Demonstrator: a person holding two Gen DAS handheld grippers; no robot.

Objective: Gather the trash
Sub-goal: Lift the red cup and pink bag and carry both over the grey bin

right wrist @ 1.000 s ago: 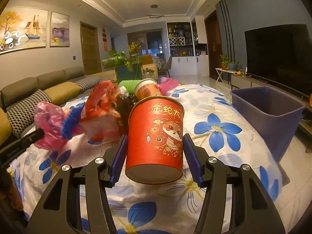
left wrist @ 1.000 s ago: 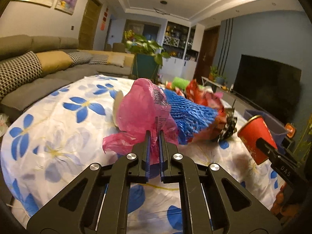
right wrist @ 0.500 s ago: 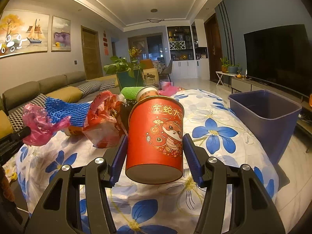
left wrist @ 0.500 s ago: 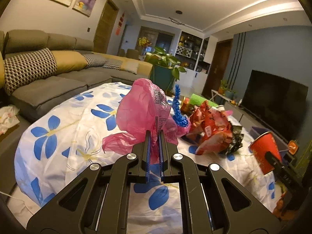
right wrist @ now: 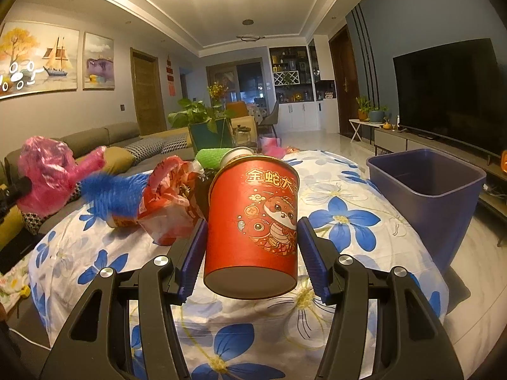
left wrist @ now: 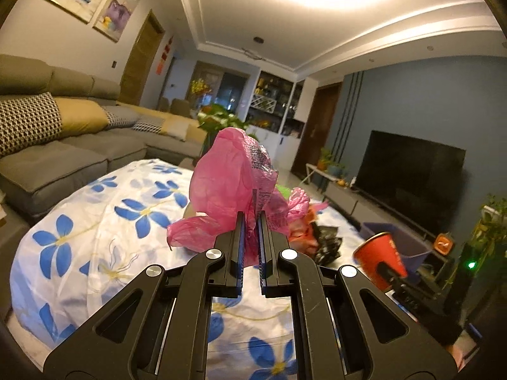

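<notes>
My left gripper (left wrist: pixel 250 221) is shut on a crumpled pink plastic bag (left wrist: pixel 228 183), held up above the flowered tablecloth (left wrist: pixel 104 221). The right wrist view shows the same pink bag (right wrist: pixel 47 174) at far left with a blurred blue foam net (right wrist: pixel 111 193) beside it. My right gripper (right wrist: pixel 252 231) is shut on a red paper cup (right wrist: pixel 253 221) with a cartoon snake print, tilted, its base toward the camera. That red cup (left wrist: pixel 380 255) also appears at lower right in the left wrist view. A purple bin (right wrist: pixel 427 196) stands open beside the table on the right.
More trash lies mid-table: a red plastic bag (right wrist: pixel 171 202), a black wrapper (left wrist: pixel 328 247), a green net (right wrist: pixel 210 158) and another cup (right wrist: pixel 237 155). A grey sofa (left wrist: pixel 63 158) runs along the left. A television (right wrist: pixel 450 95) on a low cabinet fills the right wall.
My left gripper has risen and drawn back with the pink bag; the blue net has come away from it. The right gripper with the cup has stayed put.
</notes>
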